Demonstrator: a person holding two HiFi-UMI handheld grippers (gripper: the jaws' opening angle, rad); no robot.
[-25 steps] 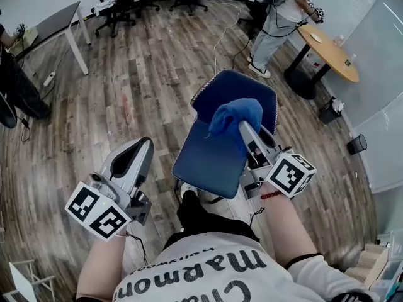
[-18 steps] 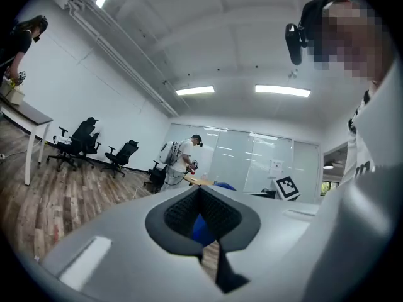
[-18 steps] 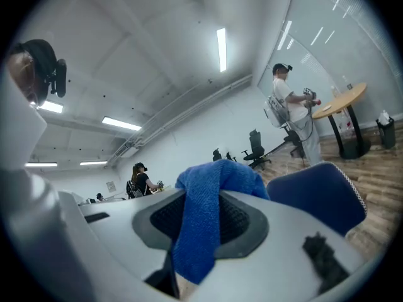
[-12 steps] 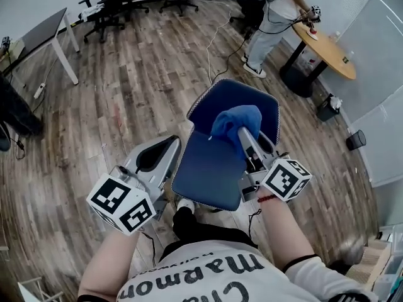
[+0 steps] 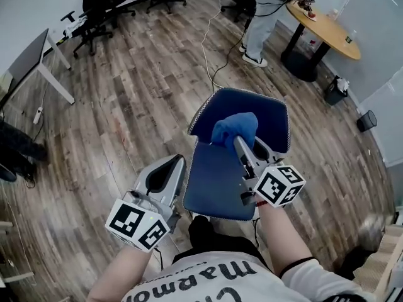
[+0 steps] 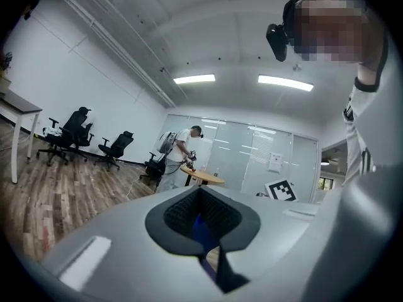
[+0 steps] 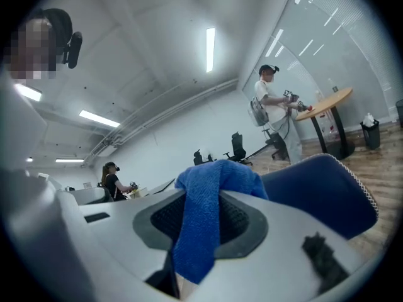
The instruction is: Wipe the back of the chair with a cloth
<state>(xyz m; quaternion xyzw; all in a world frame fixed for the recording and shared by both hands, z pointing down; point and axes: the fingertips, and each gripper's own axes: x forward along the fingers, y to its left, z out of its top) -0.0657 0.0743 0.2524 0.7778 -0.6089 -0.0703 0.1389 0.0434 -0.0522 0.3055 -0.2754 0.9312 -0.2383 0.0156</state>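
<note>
I am holding the blue cloth (image 7: 203, 197) in the right gripper (image 7: 200, 231). Its jaws are closing on the cloth, so they are narrow with the fabric pinched between the dark pads. In the right gripper view, the cloth is bunching up above the jaw tips and a strip of it is hanging down through the middle of the jaws toward the camera.

In the head view, the right gripper (image 5: 239, 142) is reaching forward over the seat of the blue chair (image 5: 217, 184). The cloth (image 5: 235, 128) is sitting at the jaw tips, in front of the lower middle of the chair's back. It is lying against or just beside the inner face of the back; I cannot tell if it is really touching. In the right gripper view, the chair's back is showing to the right of the cloth and behind it.

The left gripper (image 5: 169, 167) is hanging over the wooden floor (image 5: 126, 99), just beside the left edge of the seat and well apart from the cloth. In the left gripper view, the left gripper (image 6: 203, 228) has its jaws together with nothing between them; only a thin slit is showing some blue behind.

Far behind the chair, a person (image 5: 258, 17) is standing at a round table (image 5: 327, 33).
</note>
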